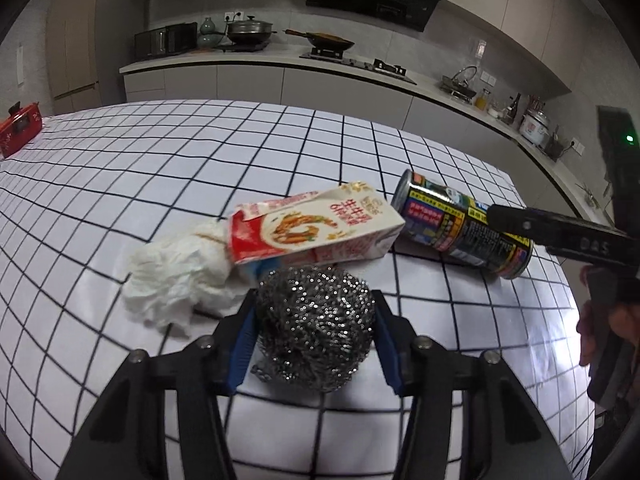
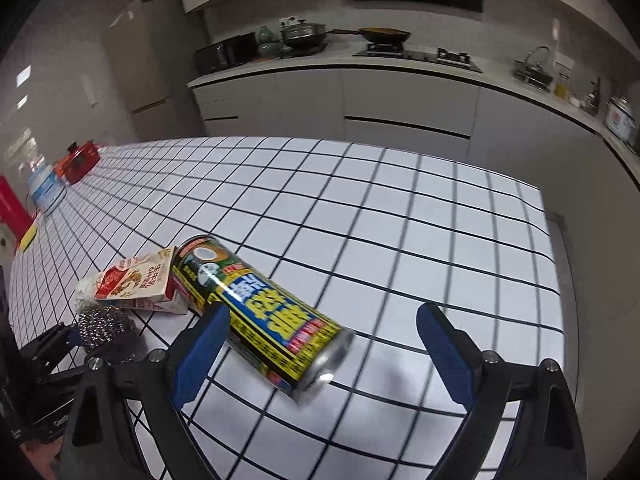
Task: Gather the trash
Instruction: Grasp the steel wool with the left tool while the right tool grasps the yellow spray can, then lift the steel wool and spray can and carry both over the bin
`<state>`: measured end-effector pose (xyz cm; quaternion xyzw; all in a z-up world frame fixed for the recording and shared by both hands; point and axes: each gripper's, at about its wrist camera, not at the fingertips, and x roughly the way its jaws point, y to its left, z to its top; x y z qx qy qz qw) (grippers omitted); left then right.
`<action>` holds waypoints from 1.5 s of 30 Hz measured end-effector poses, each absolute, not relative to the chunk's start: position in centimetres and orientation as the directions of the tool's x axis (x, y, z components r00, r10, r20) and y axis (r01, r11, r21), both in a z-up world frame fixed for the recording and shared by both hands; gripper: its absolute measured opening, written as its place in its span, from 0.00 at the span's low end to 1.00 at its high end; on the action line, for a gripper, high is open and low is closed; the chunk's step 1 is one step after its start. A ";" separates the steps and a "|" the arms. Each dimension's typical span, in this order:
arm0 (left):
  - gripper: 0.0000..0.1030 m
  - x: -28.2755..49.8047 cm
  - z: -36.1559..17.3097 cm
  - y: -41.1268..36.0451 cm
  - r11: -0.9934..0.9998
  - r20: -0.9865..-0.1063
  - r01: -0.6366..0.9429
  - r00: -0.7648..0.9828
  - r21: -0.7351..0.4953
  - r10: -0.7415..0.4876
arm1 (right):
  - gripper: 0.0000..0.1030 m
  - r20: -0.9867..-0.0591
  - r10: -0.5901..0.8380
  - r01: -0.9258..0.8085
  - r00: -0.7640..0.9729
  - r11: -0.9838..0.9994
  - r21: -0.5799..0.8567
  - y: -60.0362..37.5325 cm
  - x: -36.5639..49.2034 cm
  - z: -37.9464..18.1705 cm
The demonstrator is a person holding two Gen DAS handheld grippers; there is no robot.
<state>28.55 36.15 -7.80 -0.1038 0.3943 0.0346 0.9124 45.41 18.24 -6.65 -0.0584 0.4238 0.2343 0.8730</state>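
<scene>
Now the right hand-held gripper (image 2: 320, 344), released wide, is straddling the printed yellow-black metal can (image 2: 264, 312), whose long axis is lying obliquely across its jaws, while the left hand-held gripper (image 1: 316, 336) is grasping the steel-wool scourer (image 1: 316, 320).

Trash in a cluster on the gridded cloth.
A steel scourer (image 1: 316, 328) sits low centre; behind it a torn red-and-white carton (image 1: 316, 228) lies on its side, crumpled tissue (image 1: 176, 272) at its left, a black-and-yellow can (image 1: 460, 224) lying toppled at right.
</scene>
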 end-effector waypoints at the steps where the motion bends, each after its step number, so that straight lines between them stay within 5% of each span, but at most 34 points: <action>1: 0.53 28.2 -7.8 36.5 0.975 -0.728 -0.147 0.685 -0.165 -0.021 | 0.93 -0.771 0.363 -0.472 0.522 0.877 0.093 18.7 45.5 -6.9; 17: 0.53 26.7 -7.6 38.5 0.971 -0.726 -0.180 0.688 -0.158 0.010 | 0.93 -0.815 0.415 -0.593 0.405 0.797 0.111 23.7 43.9 -8.6; 22: 0.53 26.9 -7.7 38.7 0.972 -0.728 -0.175 0.686 -0.158 0.005 | 0.83 -0.829 0.466 -0.636 0.307 0.749 0.186 24.5 42.6 -8.8; 30: 0.53 27.5 -8.5 39.1 0.970 -0.737 -0.176 0.676 -0.169 -0.005 | 0.83 -0.853 0.357 -0.561 0.381 0.823 0.094 26.8 44.9 -9.7; 32: 0.53 27.6 -8.5 39.1 0.972 -0.738 -0.171 0.675 -0.163 -0.005 | 0.74 -0.864 0.329 -0.559 0.380 0.826 0.069 27.2 44.9 -10.1; 33: 0.54 27.7 -8.6 39.1 0.973 -0.739 -0.168 0.674 -0.160 -0.005 | 0.57 -0.868 0.317 -0.557 0.382 0.828 0.057 27.3 44.7 -10.2; 45: 0.53 28.1 -8.8 38.9 0.975 -0.750 -0.151 0.661 -0.161 -0.022 | 0.54 -0.861 0.323 -0.529 0.392 0.845 0.077 25.4 42.5 -9.8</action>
